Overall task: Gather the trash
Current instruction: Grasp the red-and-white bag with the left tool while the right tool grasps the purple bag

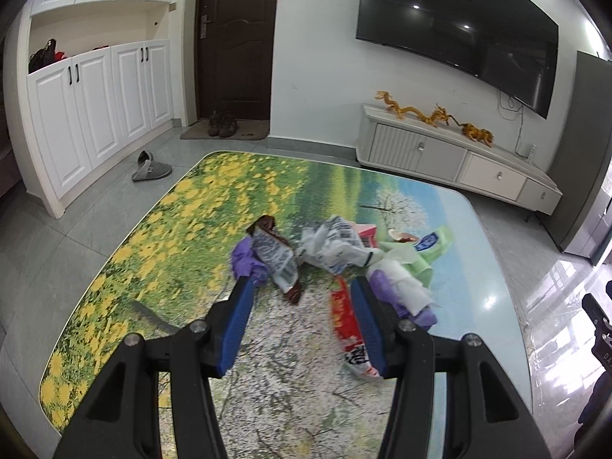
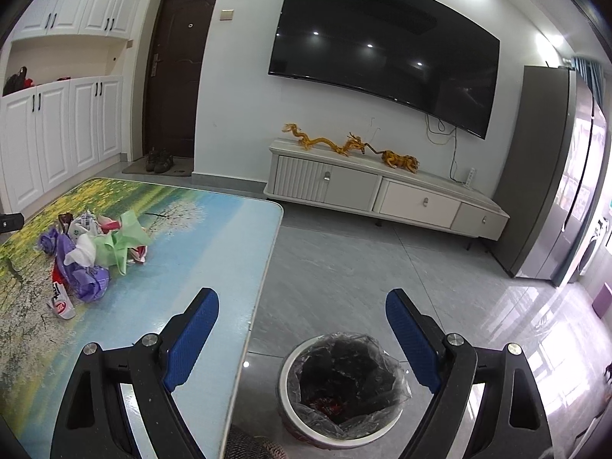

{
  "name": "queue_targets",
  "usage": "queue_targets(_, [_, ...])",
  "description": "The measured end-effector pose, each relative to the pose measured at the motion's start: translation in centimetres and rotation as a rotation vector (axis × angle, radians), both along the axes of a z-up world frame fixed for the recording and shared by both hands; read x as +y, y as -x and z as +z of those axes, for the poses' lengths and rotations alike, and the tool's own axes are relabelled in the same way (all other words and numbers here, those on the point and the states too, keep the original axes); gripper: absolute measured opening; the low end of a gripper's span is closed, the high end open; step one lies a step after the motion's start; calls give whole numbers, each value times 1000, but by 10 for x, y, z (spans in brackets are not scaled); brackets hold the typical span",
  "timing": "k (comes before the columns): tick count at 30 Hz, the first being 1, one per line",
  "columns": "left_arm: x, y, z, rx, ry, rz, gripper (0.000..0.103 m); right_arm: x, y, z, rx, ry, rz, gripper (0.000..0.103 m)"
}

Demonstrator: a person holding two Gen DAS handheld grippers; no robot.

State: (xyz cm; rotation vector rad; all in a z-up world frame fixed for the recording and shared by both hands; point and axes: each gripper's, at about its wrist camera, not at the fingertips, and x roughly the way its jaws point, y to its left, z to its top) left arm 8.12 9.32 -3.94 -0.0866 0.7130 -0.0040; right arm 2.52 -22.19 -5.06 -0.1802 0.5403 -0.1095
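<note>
Your left gripper (image 1: pixel 302 290) is over the table (image 1: pixel 160 252), jaws part open w/ nothing between the pads, just short of the trash pile (image 1: pixel 336 248) lying mid-table toward the far edge. A red wrapper (image 1: pixel 346 321) lies by its right finger. Your right gripper (image 2: pixel 302 306) is wide open & empty, above the bin (image 2: pixel 340 382) on the floor just off the table's right edge; some red scraps sit inside the liner.

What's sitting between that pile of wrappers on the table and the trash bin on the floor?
Nothing: in the right wrist view, bare tabletop runs from the trash pile to the table's edge, then bare floor down to the lined bin.
</note>
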Motion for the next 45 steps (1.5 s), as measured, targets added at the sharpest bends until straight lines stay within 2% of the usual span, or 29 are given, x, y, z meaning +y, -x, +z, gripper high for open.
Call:
queue_targets(10, [33, 10, -8, 2, 22, 70, 51, 32, -7, 2, 4, 27, 71, 89])
queue_targets(23, [58, 17, -22, 10, 37, 106, 51, 74, -10, -4, 19, 62, 152, 89])
queue_targets(32, [63, 15, -28, 36, 29, 111, 51, 88, -14, -12, 45, 57, 183, 89])
queue_targets(36, [60, 9, -35, 76, 23, 93, 51, 88, -17, -16, 63, 35, 188, 89])
queue_targets(42, [49, 5, -42, 125, 80, -1, 51, 82, -27, -23, 128, -76, 218, 88])
queue_targets(45, [37, 4, -44, 140, 96, -67, 51, 85, -31, -26, 162, -126, 260, 81])
